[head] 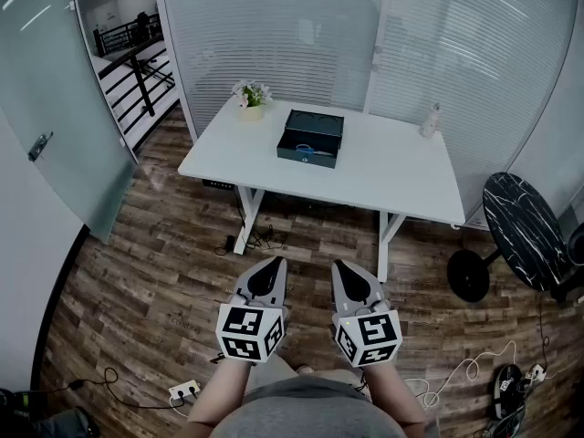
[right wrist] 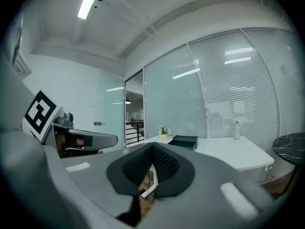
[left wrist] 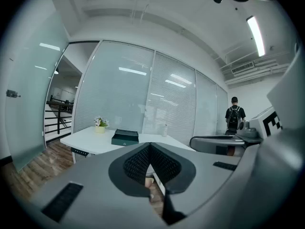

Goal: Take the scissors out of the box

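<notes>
A dark open box (head: 311, 138) lies on the white table (head: 392, 176) far ahead, with something blue just showing inside it; no scissors can be made out. The same box appears small in the left gripper view (left wrist: 125, 137) and the right gripper view (right wrist: 185, 141). Both grippers hang side by side close to my body, well short of the table. My left gripper (head: 270, 270) is shut with nothing in it, its jaws meeting at the tips (left wrist: 149, 145). My right gripper (head: 351, 275) is also shut and empty, tips together (right wrist: 152, 145).
A small flower pot (head: 252, 98) stands at the table's back left corner and a white bottle (head: 429, 121) at its back right. A round black side table (head: 525, 231) stands to the right. Glass walls with blinds lie behind. Cables and a power strip (head: 185, 391) lie on the wood floor. A person with a backpack (left wrist: 234, 116) stands far off.
</notes>
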